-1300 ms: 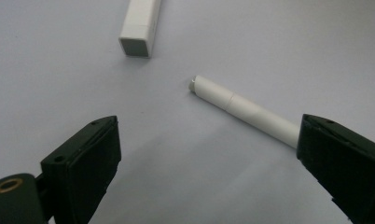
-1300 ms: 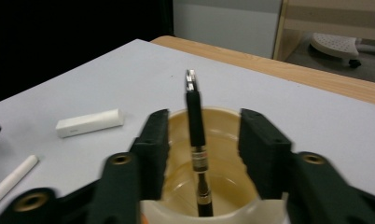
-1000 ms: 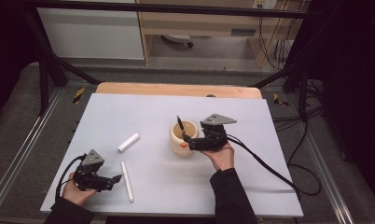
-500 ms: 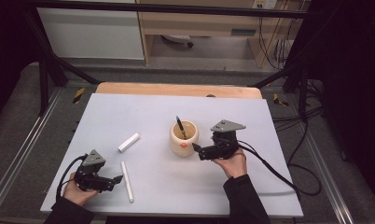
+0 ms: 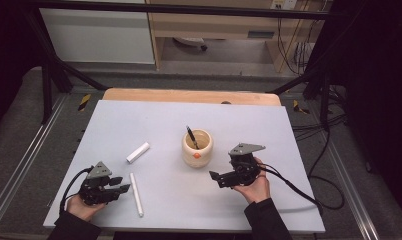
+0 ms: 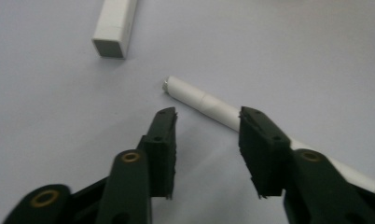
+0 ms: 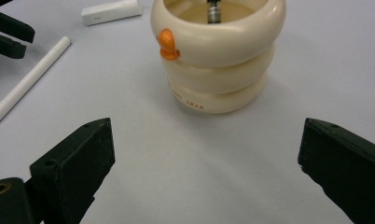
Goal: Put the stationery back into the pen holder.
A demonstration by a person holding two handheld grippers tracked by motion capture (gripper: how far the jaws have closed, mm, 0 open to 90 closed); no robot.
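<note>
Cream cup (image 5: 197, 148) w/ orange knob; white pen (image 5: 136, 194); black tools.

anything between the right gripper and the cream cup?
No. In the right gripper view, bare grey table runs from the open right gripper to the cream cup; the high view agrees.

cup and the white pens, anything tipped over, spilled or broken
Nothing stands out. The cup stands upright with a dark pen in it; the white pen and the white cap-like block lie flat on the table, nothing spilled.
</note>
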